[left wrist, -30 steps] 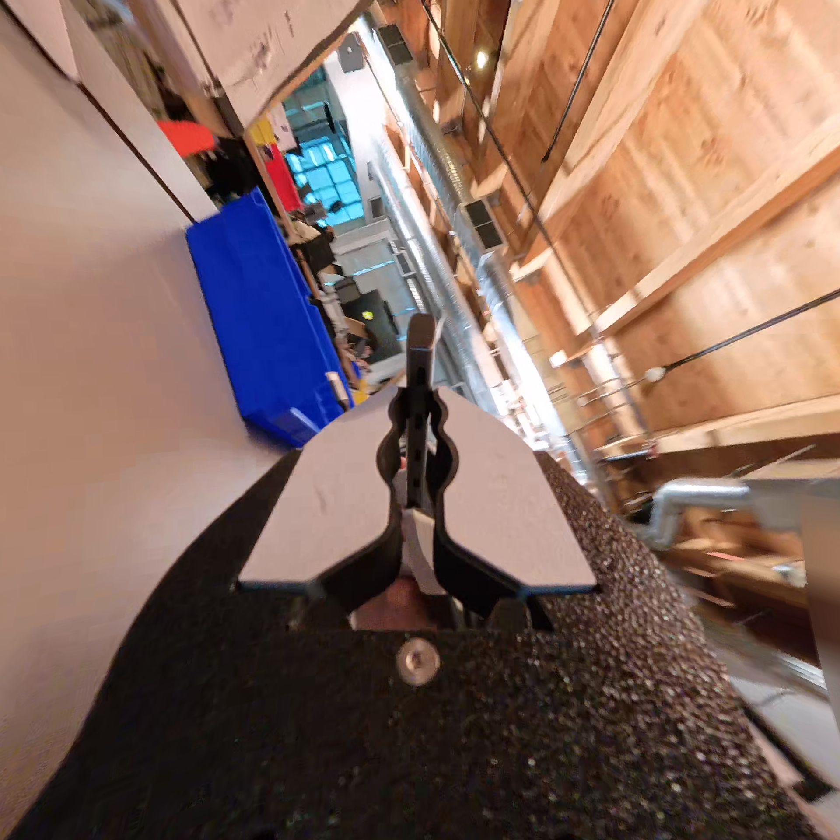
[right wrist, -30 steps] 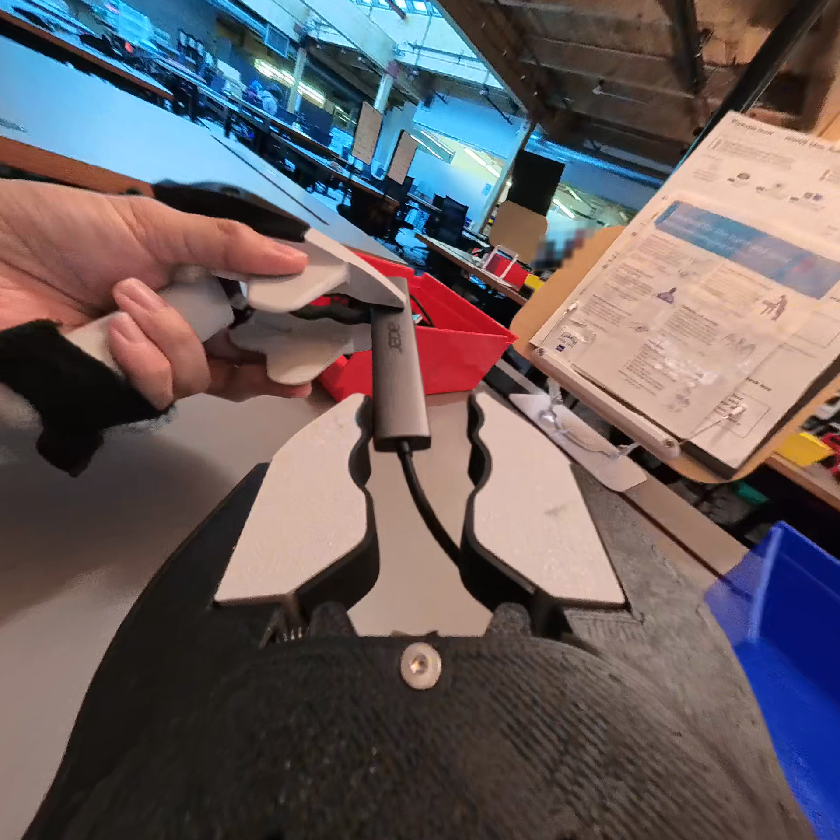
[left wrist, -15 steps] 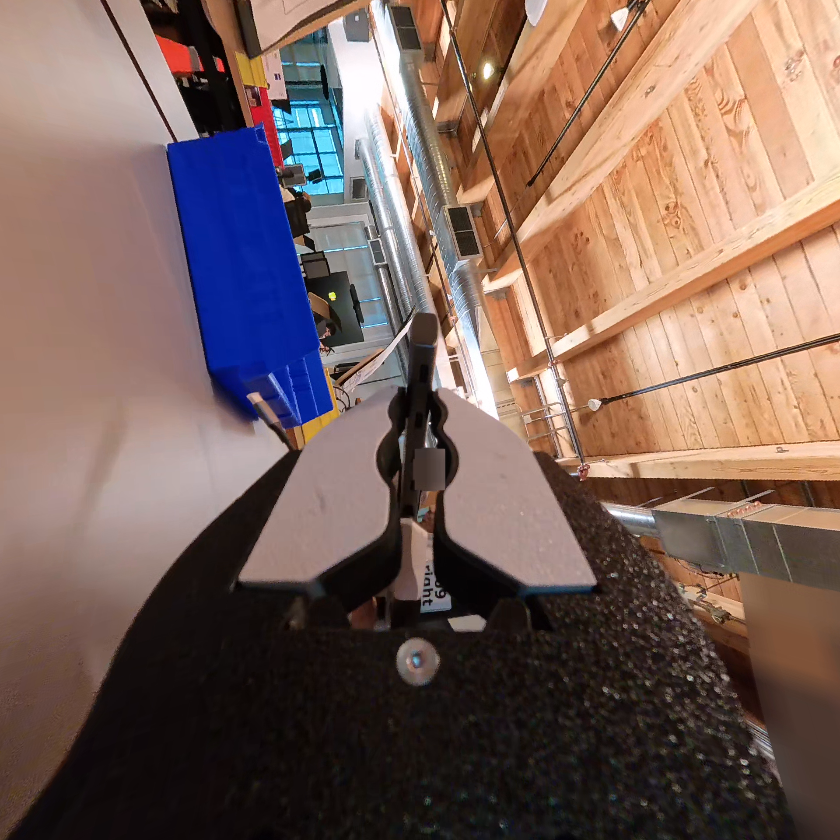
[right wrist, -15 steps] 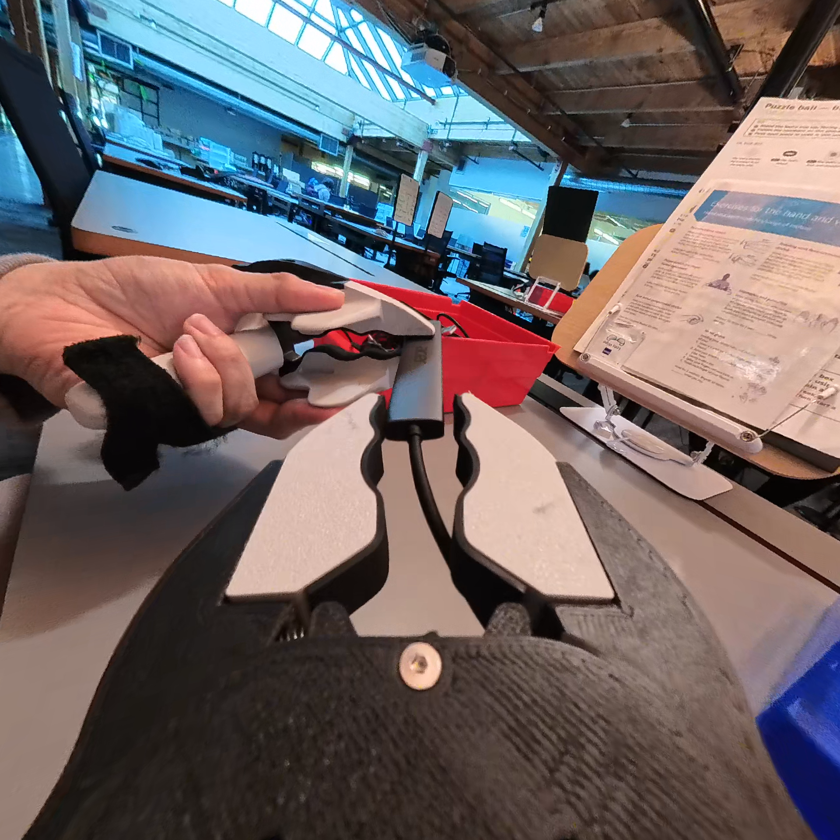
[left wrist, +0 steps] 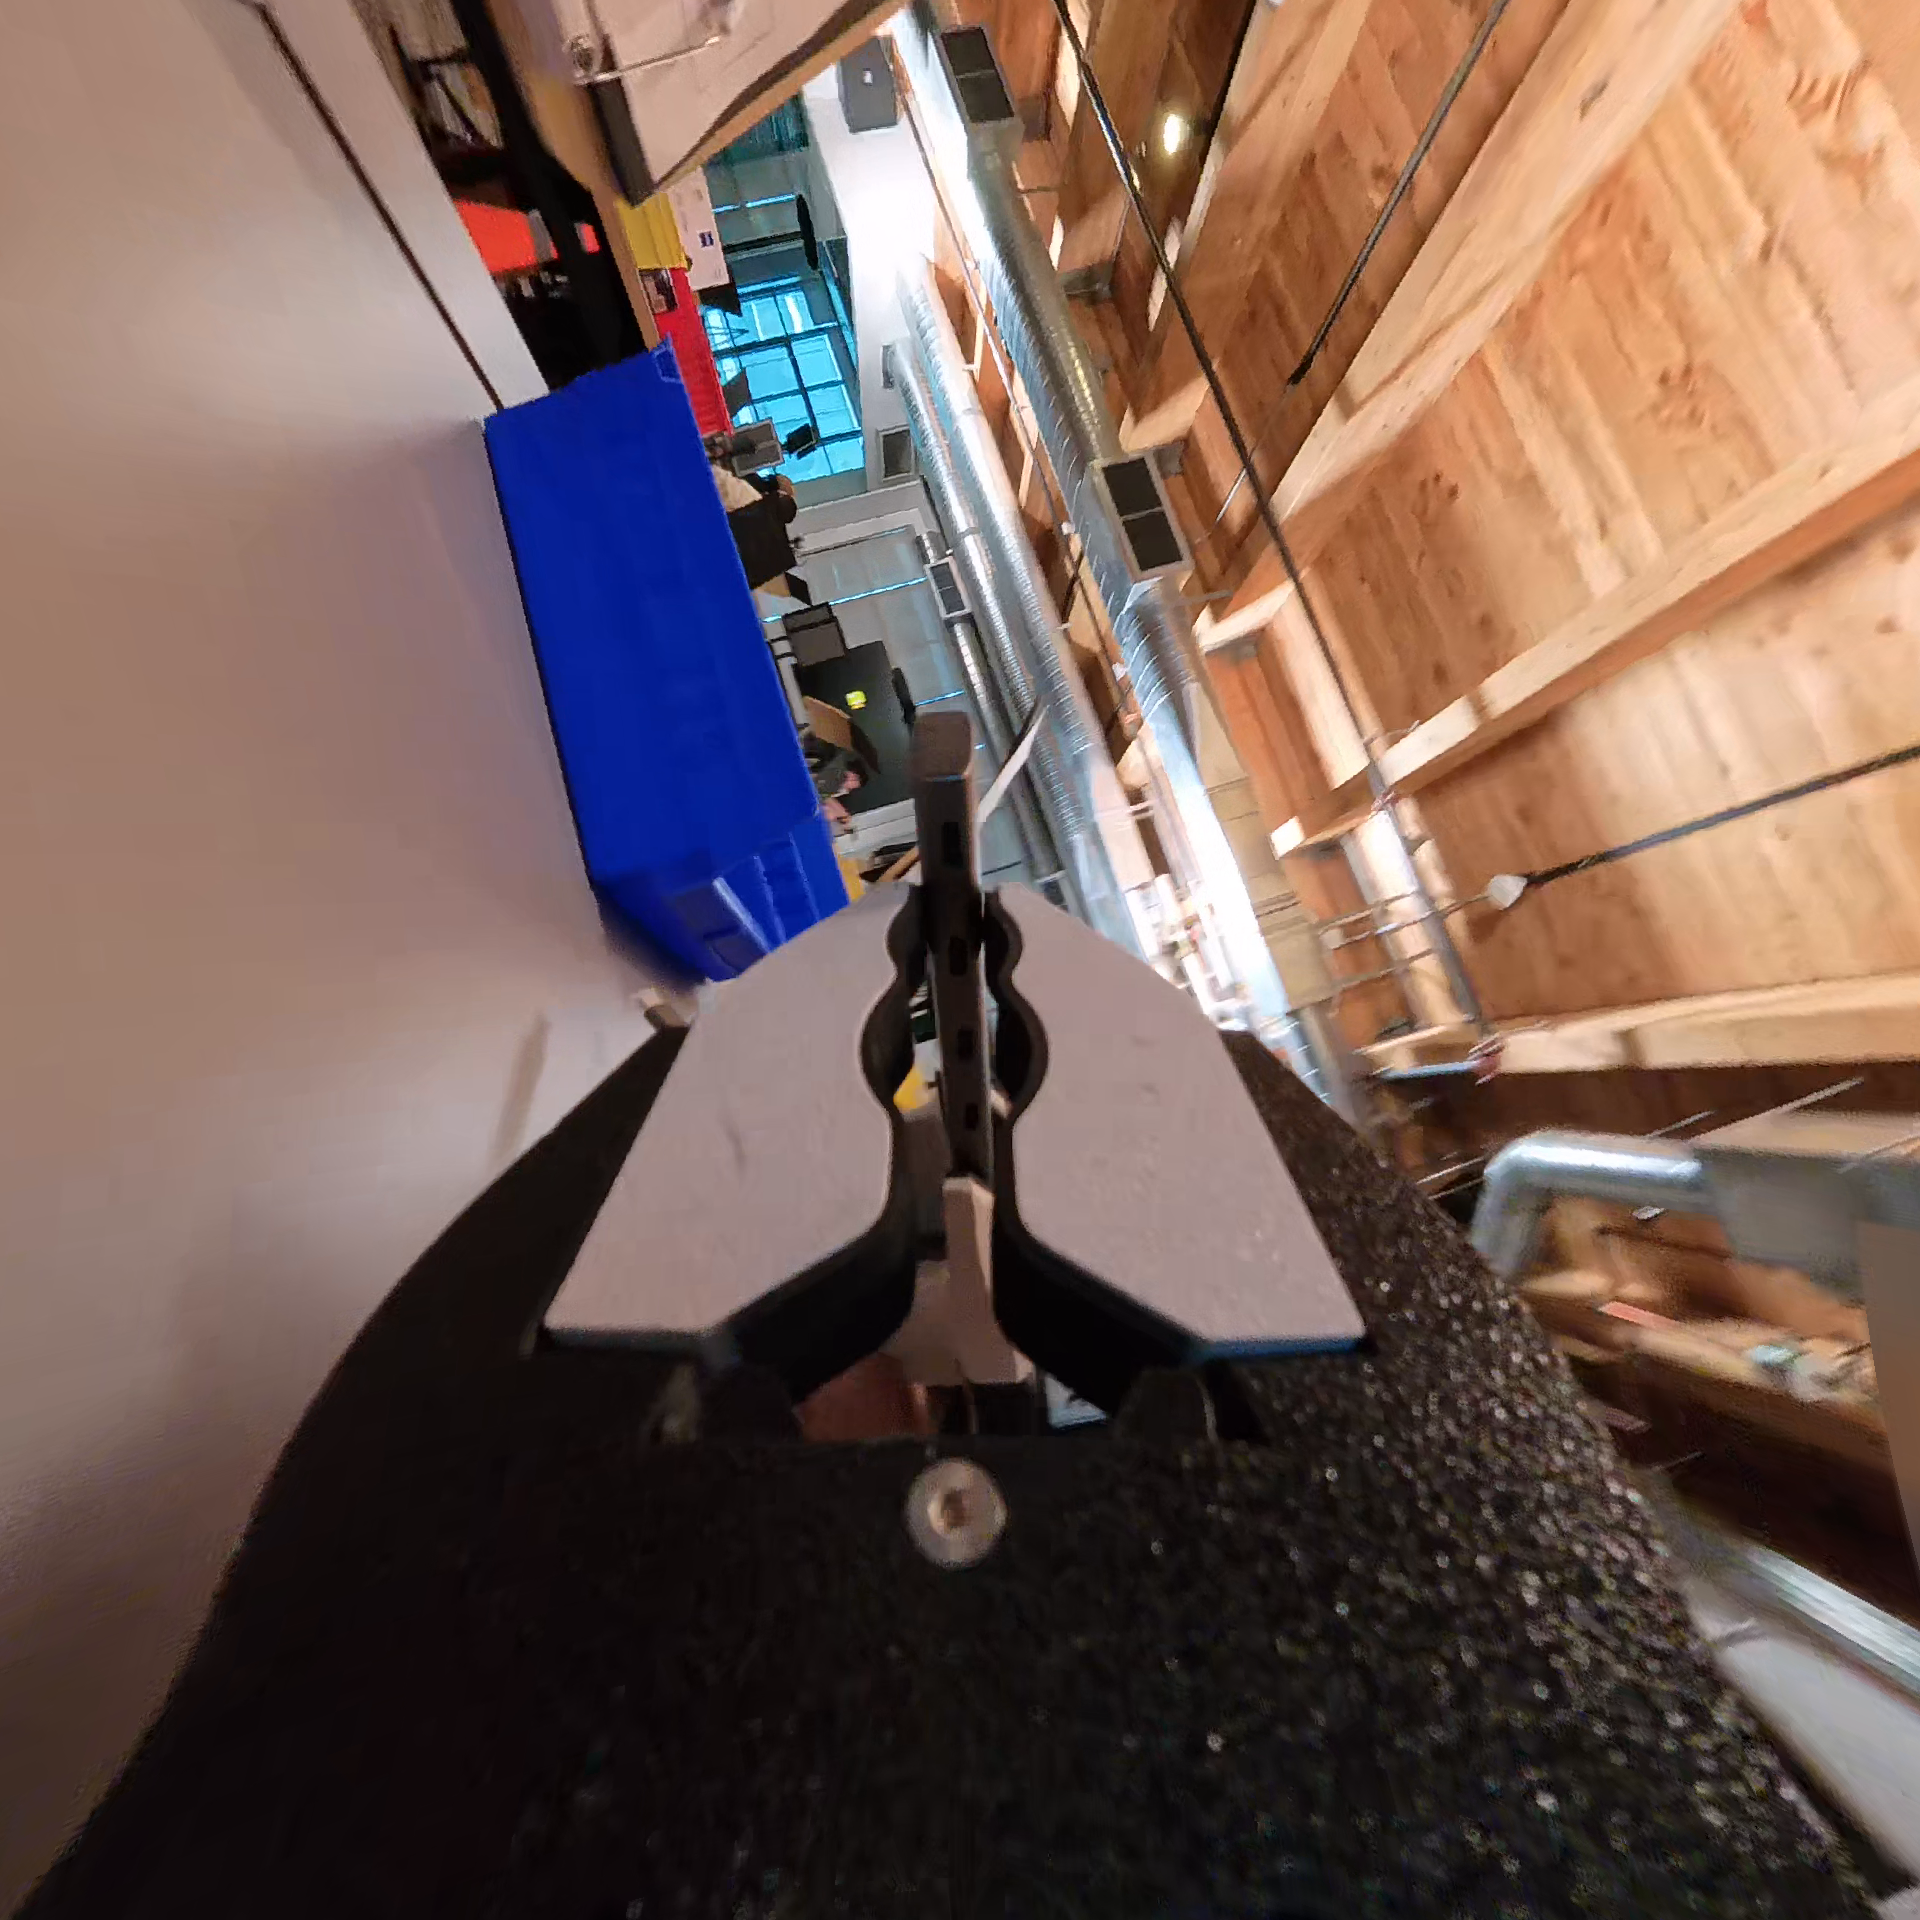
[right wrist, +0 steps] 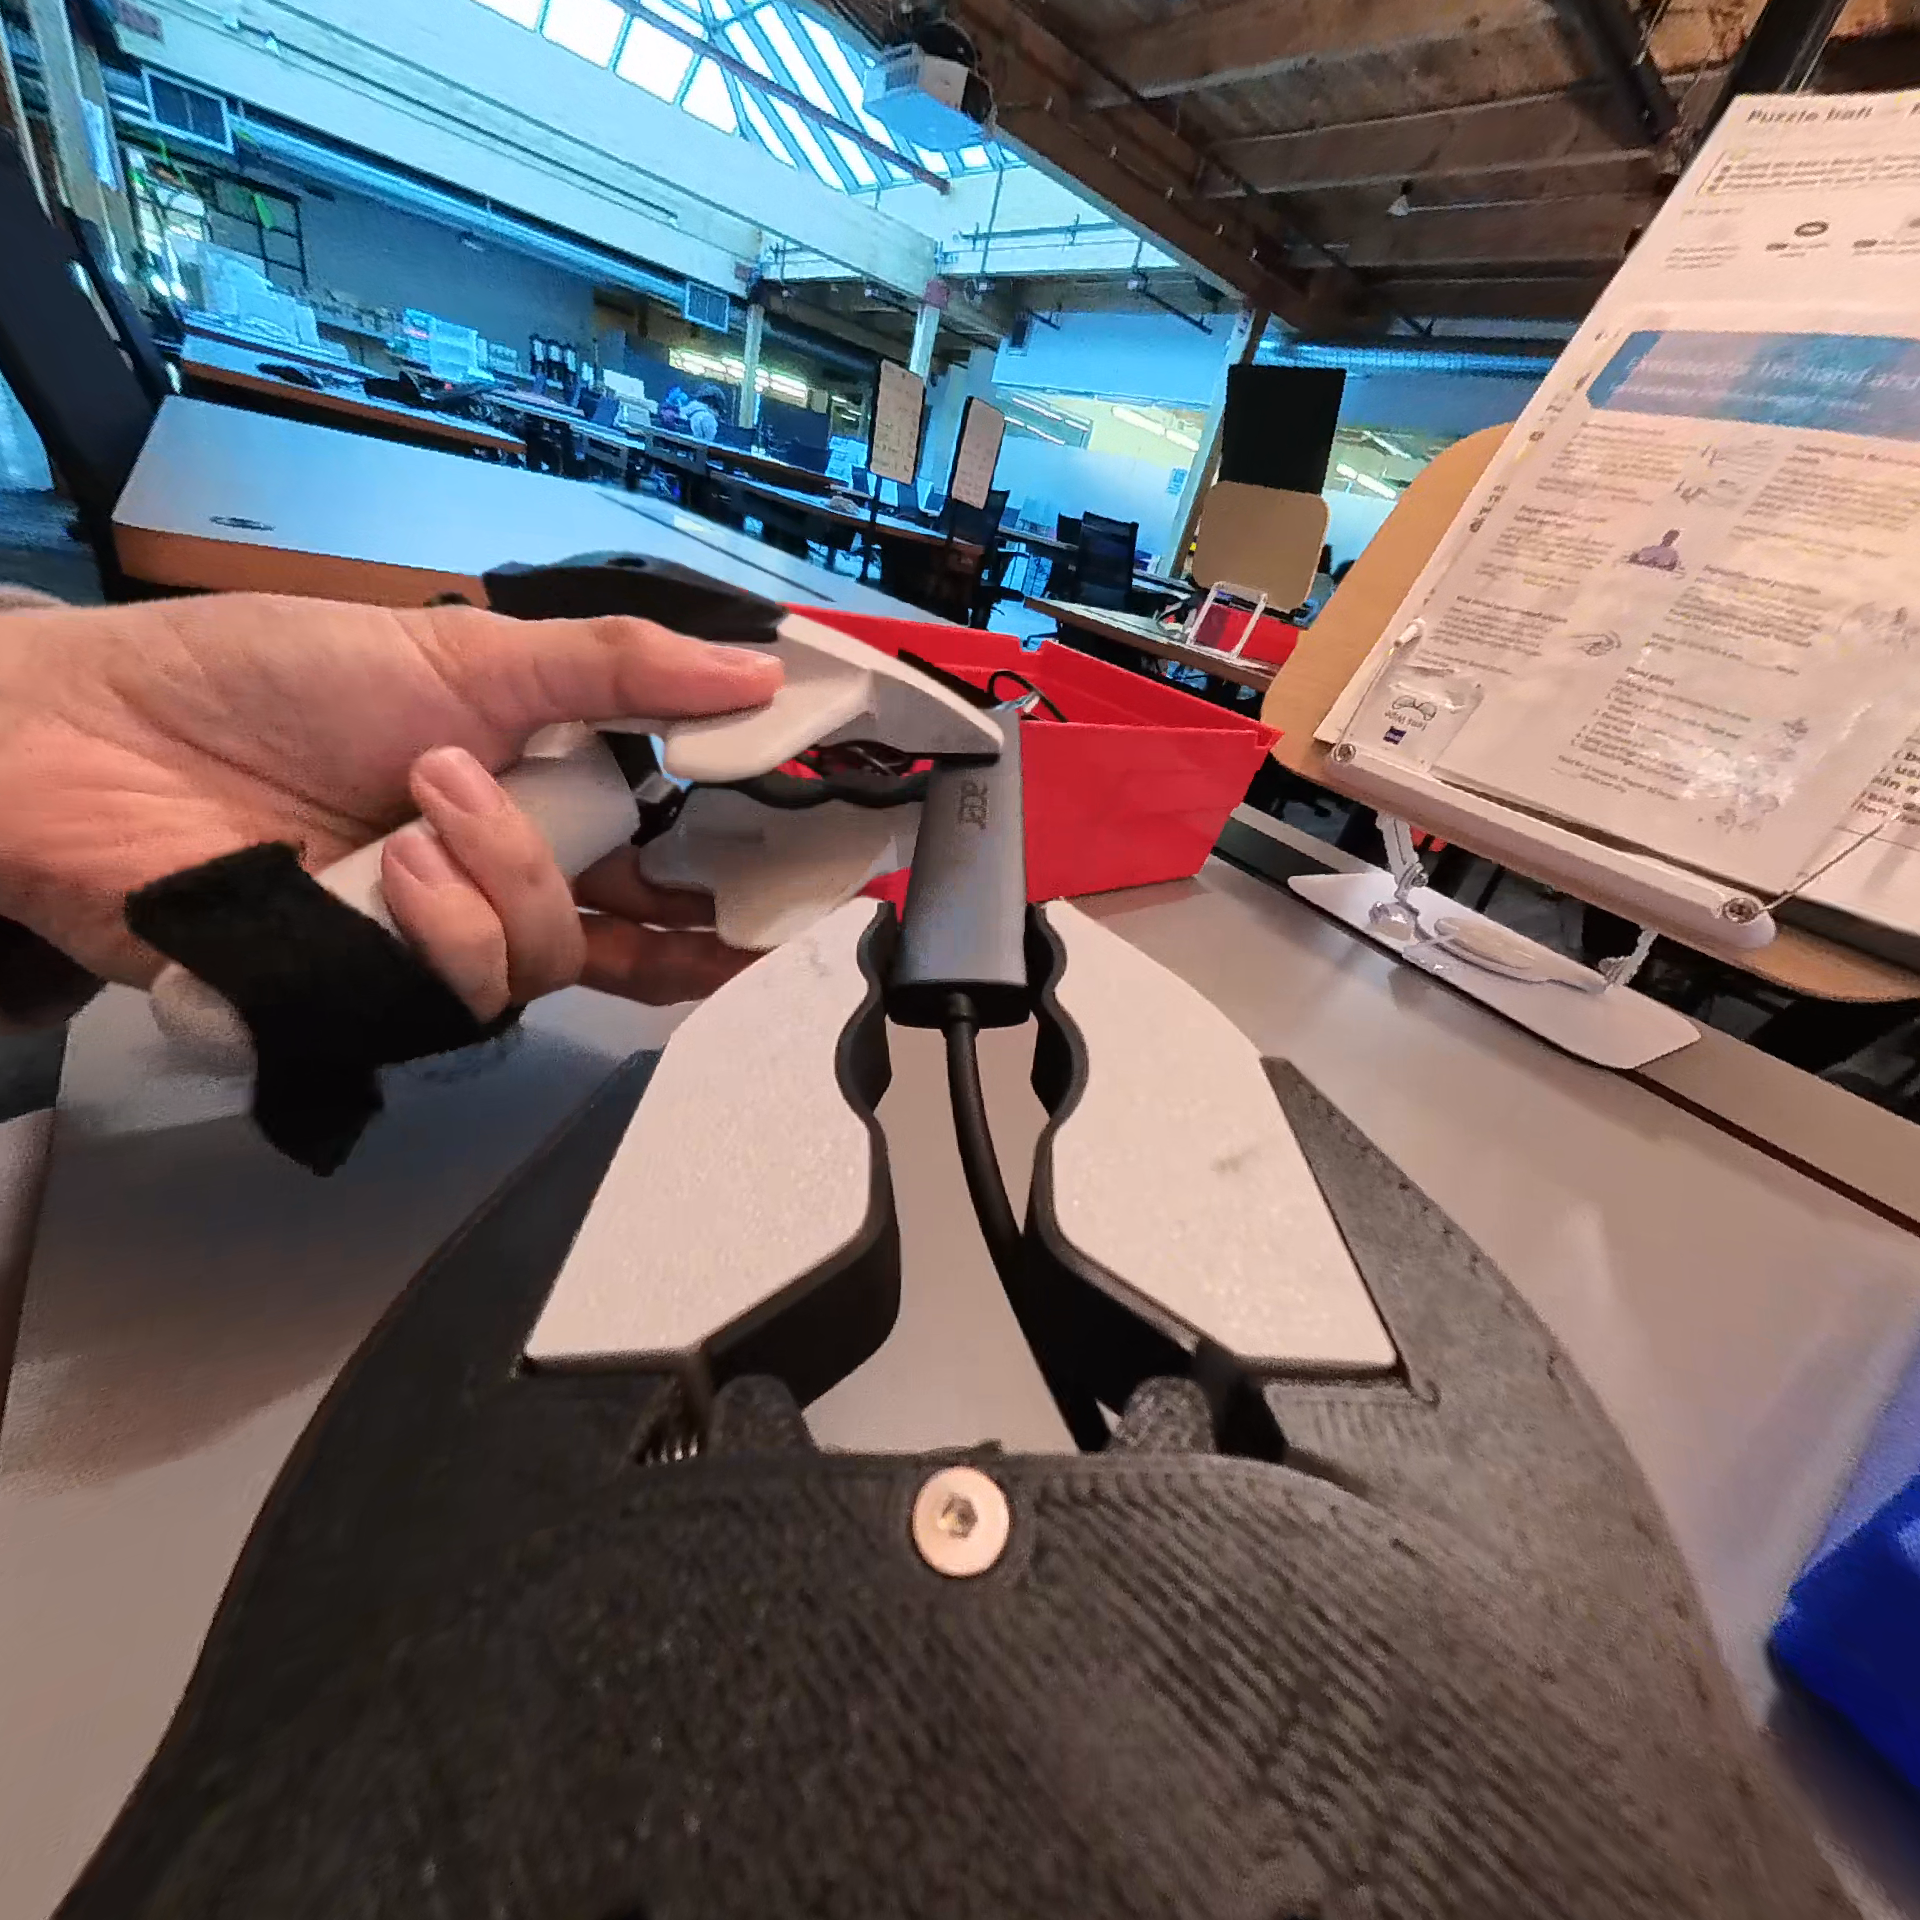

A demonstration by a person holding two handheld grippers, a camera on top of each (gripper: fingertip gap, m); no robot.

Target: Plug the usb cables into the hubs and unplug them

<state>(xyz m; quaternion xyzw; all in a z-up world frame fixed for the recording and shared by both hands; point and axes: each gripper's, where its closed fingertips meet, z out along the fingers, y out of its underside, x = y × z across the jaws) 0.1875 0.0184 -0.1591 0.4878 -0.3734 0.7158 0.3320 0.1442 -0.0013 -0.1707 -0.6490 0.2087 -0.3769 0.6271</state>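
A slim dark grey usb hub [right wrist: 966,862] with a black cable [right wrist: 982,1132] is held above the table between both grippers. My right gripper [right wrist: 961,935] is shut on the hub's cable end, and the cable runs back between its fingers. My left gripper [right wrist: 935,790], held by a hand [right wrist: 343,748], is shut on the hub's far end. In the left wrist view the left gripper [left wrist: 951,914] clamps the hub [left wrist: 948,821] edge-on, with the hub's tip sticking out past the fingertips. No cable plug shows in any of the hub's ports.
A red bin [right wrist: 1122,790] with dark cables stands behind the hub. A document stand [right wrist: 1621,644] with printed sheets stands at the right. A blue bin [left wrist: 644,665] sits on the grey table [right wrist: 1507,1174]; it also shows in the right wrist view [right wrist: 1849,1621].
My right gripper's jaws have narrowed from wide open to closed on the hub's cable end. The left gripper has kept its hold on the hub while tilting slightly.
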